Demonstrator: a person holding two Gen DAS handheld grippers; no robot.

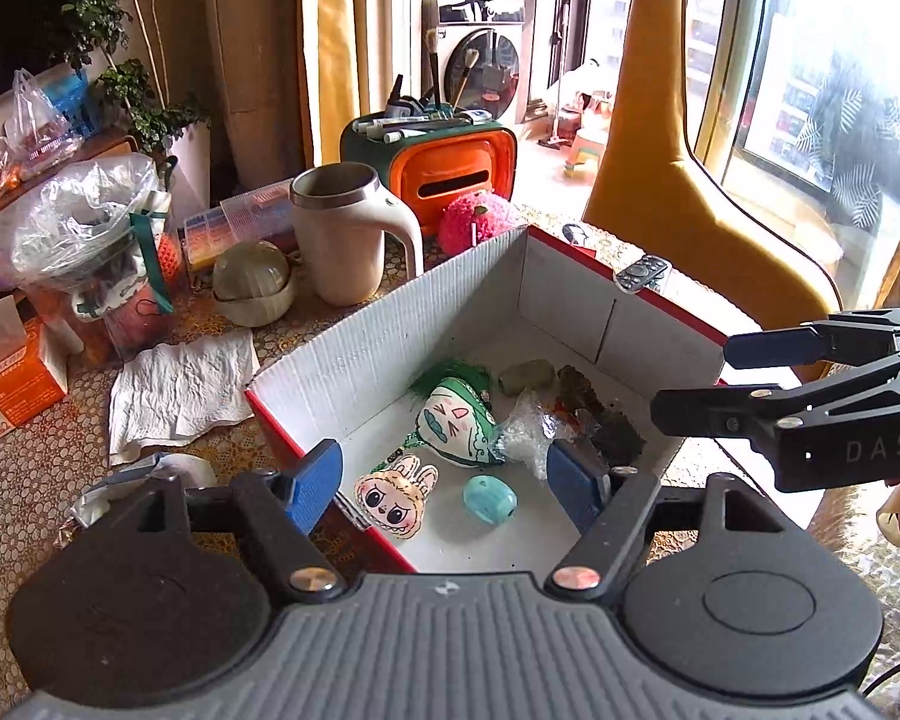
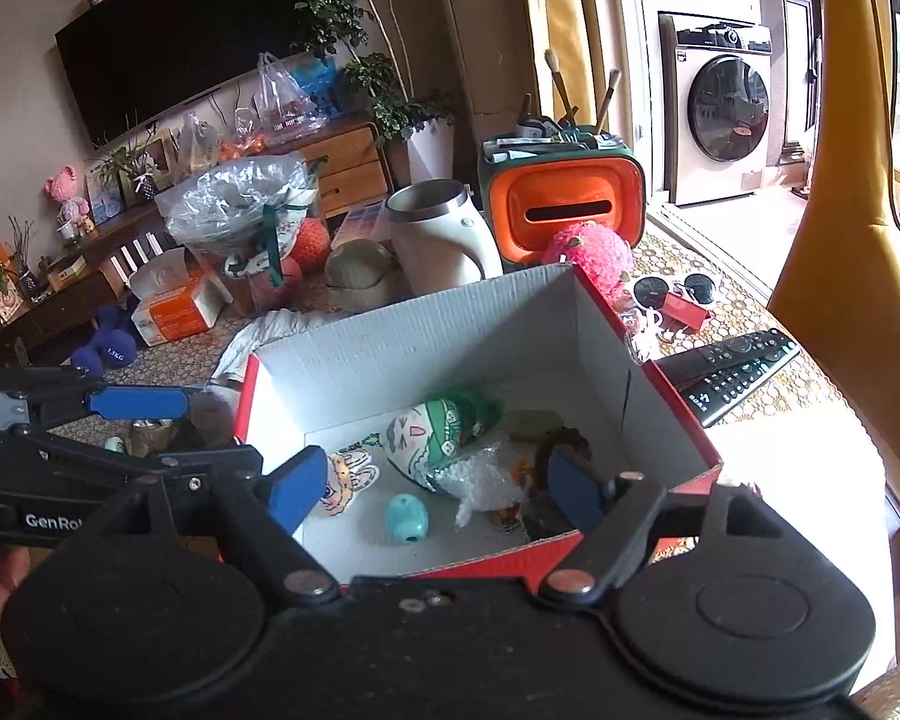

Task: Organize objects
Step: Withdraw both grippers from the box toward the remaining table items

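A red box with white inside (image 1: 390,324) (image 2: 450,324) sits on the table. In it lie a green-haired plush face (image 1: 456,420) (image 2: 435,429), a bunny-face charm (image 1: 393,495) (image 2: 345,477), a small teal object (image 1: 489,498) (image 2: 407,517), a clear plastic wrap (image 1: 525,426) (image 2: 480,483), a grey-green stone (image 1: 527,375) (image 2: 534,423) and dark bits (image 1: 594,414). My left gripper (image 1: 450,489) is open and empty above the box's near corner. My right gripper (image 2: 435,489) is open and empty above the box's near wall; it also shows at the right of the left wrist view (image 1: 744,372).
Around the box stand a cream mug (image 1: 348,234) (image 2: 438,234), an orange tissue holder with brushes (image 1: 450,162) (image 2: 564,204), a pink plush (image 1: 477,219) (image 2: 591,252), remotes (image 1: 642,273) (image 2: 732,369), a crumpled tissue (image 1: 180,384), a tissue box (image 2: 171,306), plastic bags (image 1: 78,222) and a yellow chair (image 1: 678,180).
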